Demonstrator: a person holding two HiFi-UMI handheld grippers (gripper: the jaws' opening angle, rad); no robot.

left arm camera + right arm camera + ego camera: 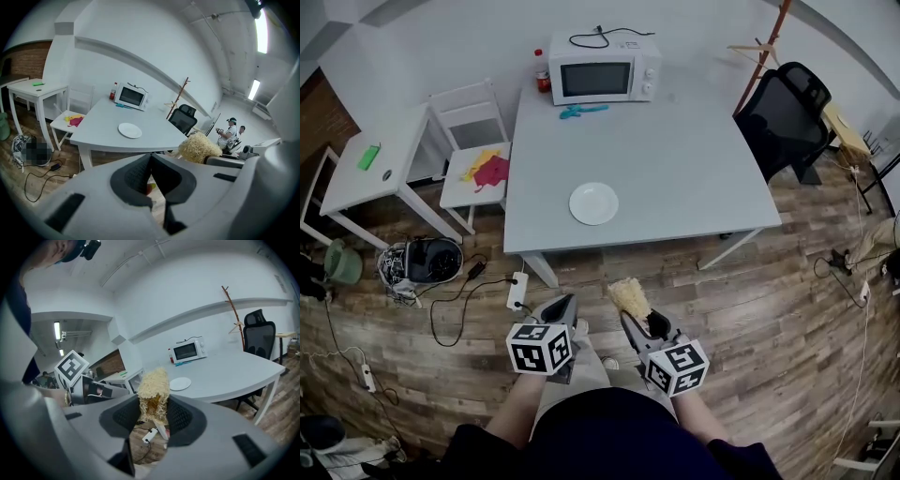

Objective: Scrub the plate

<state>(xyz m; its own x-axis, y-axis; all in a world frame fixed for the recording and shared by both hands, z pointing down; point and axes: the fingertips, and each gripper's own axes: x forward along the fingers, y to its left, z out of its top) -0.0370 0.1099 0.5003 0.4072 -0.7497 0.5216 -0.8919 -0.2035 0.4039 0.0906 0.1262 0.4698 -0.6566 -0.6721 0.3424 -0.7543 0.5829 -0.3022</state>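
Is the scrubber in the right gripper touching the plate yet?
Apart. The head view shows the scrubber, clamped in the right gripper, above the floor short of the table; the plate lies on it.

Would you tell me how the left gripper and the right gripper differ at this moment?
The left gripper is shut and empty; the right gripper is shut on a straw-coloured scrubber. The left gripper's jaws meet; the right gripper's stand apart around it. Both hang short of the table and plate.

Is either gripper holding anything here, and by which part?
The right gripper holds a straw-coloured scrubber by its lower end, the bushy top sticking out past the jaws. The left gripper is shut and empty.
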